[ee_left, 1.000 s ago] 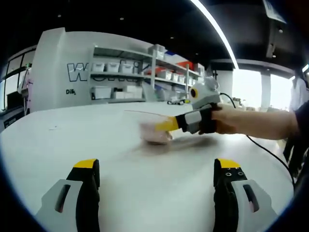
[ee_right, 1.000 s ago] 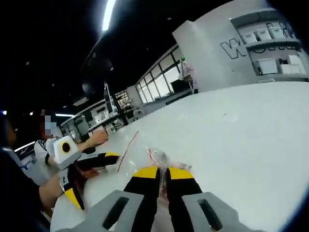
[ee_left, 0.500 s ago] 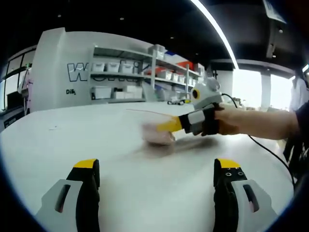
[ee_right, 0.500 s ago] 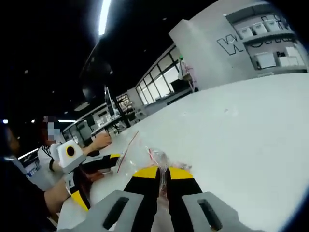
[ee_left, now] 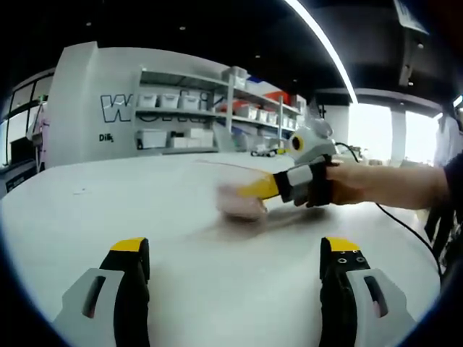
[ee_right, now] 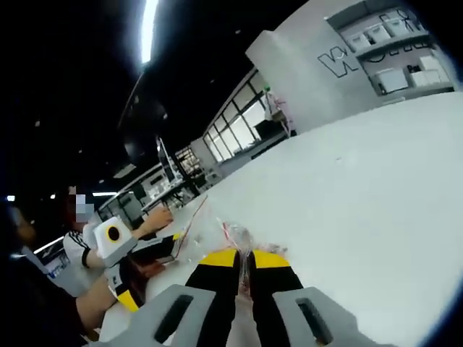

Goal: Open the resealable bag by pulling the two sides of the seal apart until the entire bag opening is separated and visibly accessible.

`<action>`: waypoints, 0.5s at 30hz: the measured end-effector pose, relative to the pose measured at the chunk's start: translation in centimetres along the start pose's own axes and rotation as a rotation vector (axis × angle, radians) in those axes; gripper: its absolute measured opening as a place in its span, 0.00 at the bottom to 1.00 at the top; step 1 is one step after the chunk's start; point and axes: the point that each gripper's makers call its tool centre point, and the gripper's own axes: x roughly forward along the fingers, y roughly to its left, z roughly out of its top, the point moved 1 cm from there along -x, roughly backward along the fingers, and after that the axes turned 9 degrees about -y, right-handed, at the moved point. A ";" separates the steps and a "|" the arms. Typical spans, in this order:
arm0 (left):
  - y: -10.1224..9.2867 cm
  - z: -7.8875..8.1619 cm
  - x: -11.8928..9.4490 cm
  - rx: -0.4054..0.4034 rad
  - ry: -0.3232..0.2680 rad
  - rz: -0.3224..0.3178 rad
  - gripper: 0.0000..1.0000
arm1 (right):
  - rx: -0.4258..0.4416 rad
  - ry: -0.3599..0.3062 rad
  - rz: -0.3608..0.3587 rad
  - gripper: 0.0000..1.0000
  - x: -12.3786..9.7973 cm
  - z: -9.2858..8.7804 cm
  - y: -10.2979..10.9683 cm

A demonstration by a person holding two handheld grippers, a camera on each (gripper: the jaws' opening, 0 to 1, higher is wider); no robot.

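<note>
Big white table [ee_left: 108, 210] runs across both views. Far behind it in the left gripper view is a white wall w/ dark letters and shelves [ee_left: 184, 119] full of white bins. A long ceiling light [ee_left: 325, 47] glows above.

Person's arm comes in from the right side of the left gripper view; the hand [ee_left: 347, 181] holds the right gripper [ee_left: 257, 190]. Its yellow-tipped jaws are pressed together on the bag [ee_left: 235, 195], a clear plastic one w/ something pale and pinkish inside. Bag is blurry here, near the middle of the table; can't tell if it rests on the top or is lifted a bit.

In the right gripper view the same jaws are shut tight, w/ a thin bit of clear bag [ee_right: 242, 242] pinched between the yellow tips. Bag's red seal line shows just to the left.

Left gripper [ee_left: 235, 253] has its jaws wide apart, nothing between them, low over the table, well short of the bag. In the right gripper view it [ee_right: 137, 278] is at the lower left, near the bag's far edge.
</note>
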 end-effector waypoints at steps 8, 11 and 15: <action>0.0 0.0 0.0 -0.003 -0.002 0.000 0.97 | 0.021 -0.004 0.002 0.00 -0.1 -0.1 0.2; 0.0 0.0 0.0 -0.001 -0.001 0.000 0.97 | 0.027 -0.008 0.001 0.00 -0.1 0.0 0.0; 0.0 0.0 0.0 -0.003 -0.002 -0.001 0.97 | 0.037 -0.011 0.001 0.00 -0.1 0.1 -0.1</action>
